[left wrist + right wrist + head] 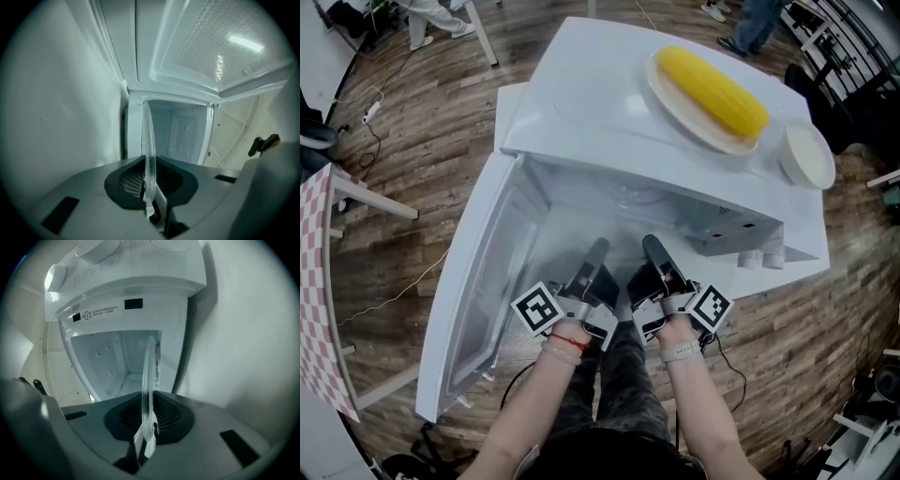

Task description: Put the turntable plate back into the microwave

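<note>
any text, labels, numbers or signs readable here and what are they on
Warning triangle sign: on the label strip above the microwave opening; print beside it too small to read.
Markings by the knobs: too blurred to read.
Black-and-white square markers, no words: on the left gripper and right gripper cubes.
On the turntable plate: no print visible.
No legible words or numbers anywhere.

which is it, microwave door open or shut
Open. The door hangs out to the left, and the cavity shows beyond the turntable plate.
</note>
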A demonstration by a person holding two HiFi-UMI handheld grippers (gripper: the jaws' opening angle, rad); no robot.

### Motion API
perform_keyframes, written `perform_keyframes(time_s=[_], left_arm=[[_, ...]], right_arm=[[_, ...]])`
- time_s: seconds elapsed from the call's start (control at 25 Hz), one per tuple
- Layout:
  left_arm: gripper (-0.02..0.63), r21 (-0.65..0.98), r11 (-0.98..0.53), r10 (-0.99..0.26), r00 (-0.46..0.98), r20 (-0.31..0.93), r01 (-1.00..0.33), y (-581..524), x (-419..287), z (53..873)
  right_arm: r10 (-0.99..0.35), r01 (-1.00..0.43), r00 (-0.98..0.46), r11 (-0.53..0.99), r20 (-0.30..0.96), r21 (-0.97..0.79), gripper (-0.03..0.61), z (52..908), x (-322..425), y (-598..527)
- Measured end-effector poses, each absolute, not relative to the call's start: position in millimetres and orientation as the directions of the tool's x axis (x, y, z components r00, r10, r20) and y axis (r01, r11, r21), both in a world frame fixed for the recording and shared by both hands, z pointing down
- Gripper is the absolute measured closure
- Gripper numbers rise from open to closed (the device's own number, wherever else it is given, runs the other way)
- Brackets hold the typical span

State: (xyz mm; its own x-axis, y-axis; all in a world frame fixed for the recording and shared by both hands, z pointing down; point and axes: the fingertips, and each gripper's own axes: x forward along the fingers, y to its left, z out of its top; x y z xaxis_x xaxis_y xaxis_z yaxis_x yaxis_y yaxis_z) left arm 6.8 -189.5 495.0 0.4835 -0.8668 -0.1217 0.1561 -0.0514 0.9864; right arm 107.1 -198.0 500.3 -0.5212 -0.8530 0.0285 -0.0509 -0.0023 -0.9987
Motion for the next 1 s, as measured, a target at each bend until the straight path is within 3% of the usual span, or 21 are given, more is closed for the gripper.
perform_keyframes(time_s=[1.0], left_arm=[[0.575, 0.979, 0.003, -0.866, 0.490, -0.098, 0.201, -192.4, 21.8, 500.6]], right_arm=[[-0.865, -0.075, -0.501, -0.003, 0.041, -0.997, 0.535, 501.1, 108.0, -221.1]])
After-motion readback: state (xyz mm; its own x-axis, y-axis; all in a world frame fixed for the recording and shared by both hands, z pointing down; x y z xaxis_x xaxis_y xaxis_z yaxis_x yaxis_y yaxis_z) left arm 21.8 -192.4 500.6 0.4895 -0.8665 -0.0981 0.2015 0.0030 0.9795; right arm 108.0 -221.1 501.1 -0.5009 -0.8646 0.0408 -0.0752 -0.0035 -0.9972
